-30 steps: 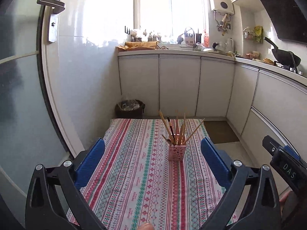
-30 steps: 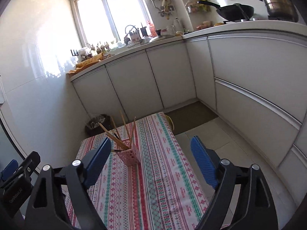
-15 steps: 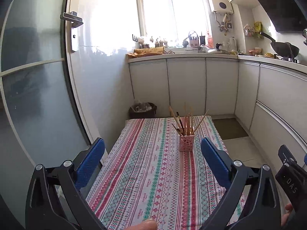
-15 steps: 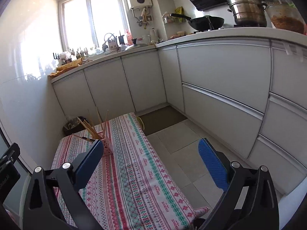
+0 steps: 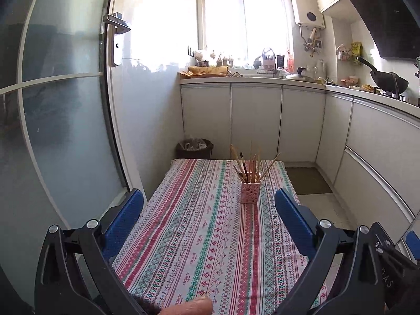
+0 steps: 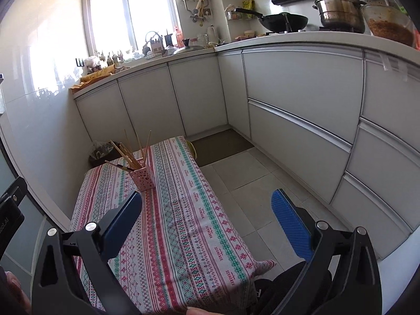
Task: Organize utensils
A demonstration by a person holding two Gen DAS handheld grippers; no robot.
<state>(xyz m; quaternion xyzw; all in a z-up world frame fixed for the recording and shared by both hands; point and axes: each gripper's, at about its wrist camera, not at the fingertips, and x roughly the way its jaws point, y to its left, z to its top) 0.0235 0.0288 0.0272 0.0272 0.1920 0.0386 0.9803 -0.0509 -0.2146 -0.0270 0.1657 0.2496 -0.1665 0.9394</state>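
Note:
A pink perforated holder (image 5: 250,193) stands on the far half of a table with a striped patterned cloth (image 5: 199,231). Several wooden chopsticks (image 5: 256,166) stick up out of it, splayed apart. The holder also shows in the right wrist view (image 6: 143,179) with the chopsticks (image 6: 131,155). My left gripper (image 5: 208,204) is open and empty, held above the near part of the table. My right gripper (image 6: 206,207) is open and empty, over the table's right edge and the floor.
White kitchen cabinets (image 5: 256,120) run along the back and right. A dark waste bin (image 5: 194,148) stands behind the table. A glass door (image 5: 63,120) is at the left. A tiled floor (image 6: 252,183) lies right of the table. A wok (image 6: 284,22) and a pot (image 6: 338,9) sit on the counter.
Both grippers have pulled back and risen away from the holder, which looks smaller now. The right gripper has swung to the right over the floor. Both stay open.

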